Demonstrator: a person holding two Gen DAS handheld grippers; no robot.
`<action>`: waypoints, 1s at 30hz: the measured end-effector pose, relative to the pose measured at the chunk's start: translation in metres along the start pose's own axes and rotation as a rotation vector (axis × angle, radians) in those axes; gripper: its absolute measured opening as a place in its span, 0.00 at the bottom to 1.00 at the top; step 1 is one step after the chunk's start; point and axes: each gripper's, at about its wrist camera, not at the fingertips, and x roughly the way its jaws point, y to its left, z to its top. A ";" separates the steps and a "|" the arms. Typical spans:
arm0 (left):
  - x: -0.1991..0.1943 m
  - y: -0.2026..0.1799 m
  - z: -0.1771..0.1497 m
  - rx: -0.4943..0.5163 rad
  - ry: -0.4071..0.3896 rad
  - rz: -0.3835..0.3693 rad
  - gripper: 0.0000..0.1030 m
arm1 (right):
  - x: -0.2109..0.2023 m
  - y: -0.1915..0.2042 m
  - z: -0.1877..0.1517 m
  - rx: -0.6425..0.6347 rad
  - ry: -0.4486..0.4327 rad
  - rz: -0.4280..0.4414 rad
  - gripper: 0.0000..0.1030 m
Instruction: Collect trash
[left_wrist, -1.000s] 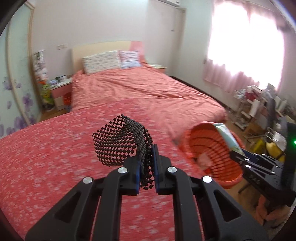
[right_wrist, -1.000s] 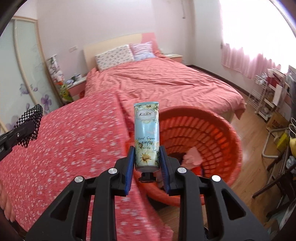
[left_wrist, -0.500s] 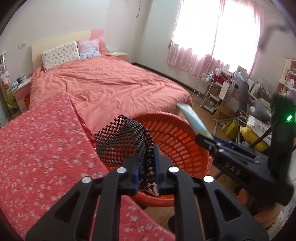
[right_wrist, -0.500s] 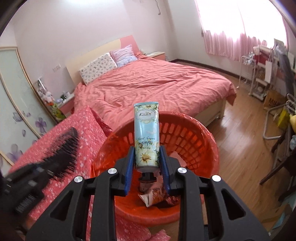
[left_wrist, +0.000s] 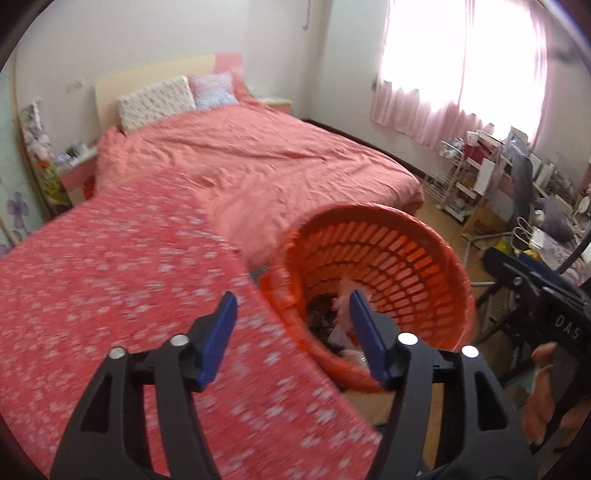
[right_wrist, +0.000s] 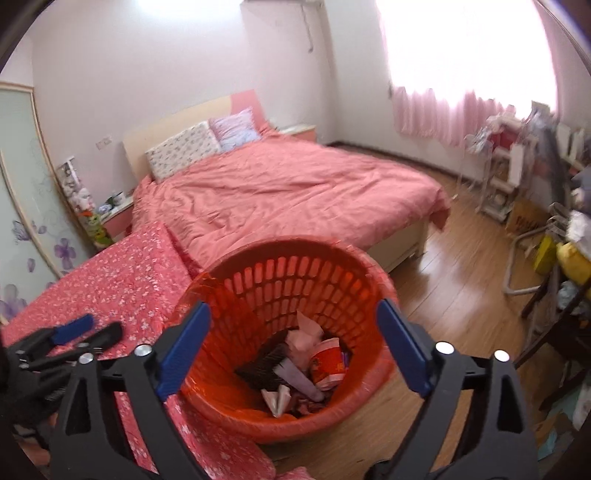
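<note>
Now both tongs are held over the orange basket (right_wrist: 295, 280).
Left gripper (left_wrist: 291, 317) and right gripper (right_wrist: 293, 328) are opening, nothing between them; ahead lies heaped trash (right_wrist: 314, 365), a floral-covered surface (right_wrist: 122, 284) alongside.

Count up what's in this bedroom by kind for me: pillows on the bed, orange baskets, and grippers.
Pillows: 2, a floral pillow and a pale blue pillow
Orange basket: 1
Grippers: 2, the left gripper and the right gripper, each with its fingers opening and nothing between them
Total: 5
</note>
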 end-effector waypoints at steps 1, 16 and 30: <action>-0.012 0.005 -0.005 0.003 -0.021 0.021 0.69 | -0.009 0.003 -0.002 -0.015 -0.025 -0.024 0.95; -0.165 0.053 -0.102 -0.115 -0.229 0.351 0.96 | -0.120 0.053 -0.058 -0.188 -0.213 -0.142 0.98; -0.232 0.052 -0.169 -0.175 -0.299 0.498 0.96 | -0.147 0.069 -0.096 -0.149 -0.182 -0.021 0.98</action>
